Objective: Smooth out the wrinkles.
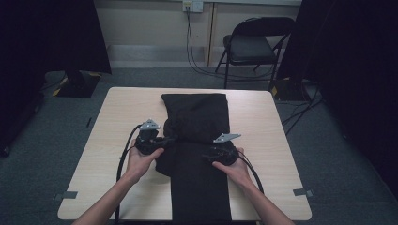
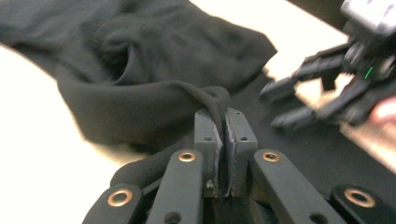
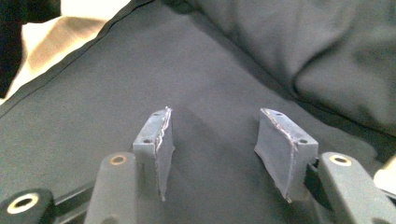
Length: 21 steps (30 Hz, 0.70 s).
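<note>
A black garment lies down the middle of the table, partly folded, its lower part hanging over the near edge. My left gripper sits at the garment's left edge, shut on a bunched fold of the black cloth; the jaws pinch that fold between them. My right gripper rests over the flat middle of the garment, open, with nothing between its fingertips. In the left gripper view the right gripper shows farther off with its jaws apart.
A black folding chair stands beyond the table's far edge, with cables on the floor near it. Dark curtains hang at both sides. Bare tabletop lies left and right of the garment.
</note>
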Each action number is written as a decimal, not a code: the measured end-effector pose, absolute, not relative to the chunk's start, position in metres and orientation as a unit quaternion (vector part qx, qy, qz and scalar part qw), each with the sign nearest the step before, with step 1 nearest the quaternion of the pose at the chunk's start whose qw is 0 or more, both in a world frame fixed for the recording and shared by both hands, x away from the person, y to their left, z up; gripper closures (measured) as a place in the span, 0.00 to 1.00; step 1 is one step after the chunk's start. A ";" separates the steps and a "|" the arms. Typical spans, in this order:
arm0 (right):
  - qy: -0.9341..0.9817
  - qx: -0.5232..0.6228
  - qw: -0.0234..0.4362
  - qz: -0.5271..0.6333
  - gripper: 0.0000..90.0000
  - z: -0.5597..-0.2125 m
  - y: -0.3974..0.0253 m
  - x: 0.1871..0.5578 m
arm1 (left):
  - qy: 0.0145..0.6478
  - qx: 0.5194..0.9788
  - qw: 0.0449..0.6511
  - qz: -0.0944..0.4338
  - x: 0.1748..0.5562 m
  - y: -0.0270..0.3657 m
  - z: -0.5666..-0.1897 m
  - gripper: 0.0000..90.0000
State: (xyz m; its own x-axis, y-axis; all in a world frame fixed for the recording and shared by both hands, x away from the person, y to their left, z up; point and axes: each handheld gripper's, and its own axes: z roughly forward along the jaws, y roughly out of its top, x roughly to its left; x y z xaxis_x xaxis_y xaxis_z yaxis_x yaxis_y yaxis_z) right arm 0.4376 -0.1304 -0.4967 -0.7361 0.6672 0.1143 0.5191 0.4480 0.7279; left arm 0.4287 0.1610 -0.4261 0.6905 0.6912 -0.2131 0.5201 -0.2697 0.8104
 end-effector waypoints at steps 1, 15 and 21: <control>0.847 0.347 0.104 0.389 0.50 -0.497 -0.128 0.437 | 0.380 0.789 0.475 0.088 0.431 0.156 -0.423 0.95; 0.844 0.345 0.119 0.393 0.51 -0.498 -0.132 0.438 | 0.348 0.825 0.439 0.071 0.428 0.101 -0.464 0.87; 0.828 0.358 0.134 0.409 0.51 -0.486 -0.143 0.442 | 0.331 0.852 0.397 0.077 0.421 0.108 -0.479 0.54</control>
State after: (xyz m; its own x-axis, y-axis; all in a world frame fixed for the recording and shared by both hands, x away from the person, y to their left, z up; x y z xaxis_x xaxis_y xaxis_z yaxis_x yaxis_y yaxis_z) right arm 0.4417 -0.1426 -0.4860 -0.7074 0.7033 0.0706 0.4833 0.4084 0.7744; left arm 0.4212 0.1080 -0.4793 0.7684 0.6261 -0.1322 0.5042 -0.4651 0.7276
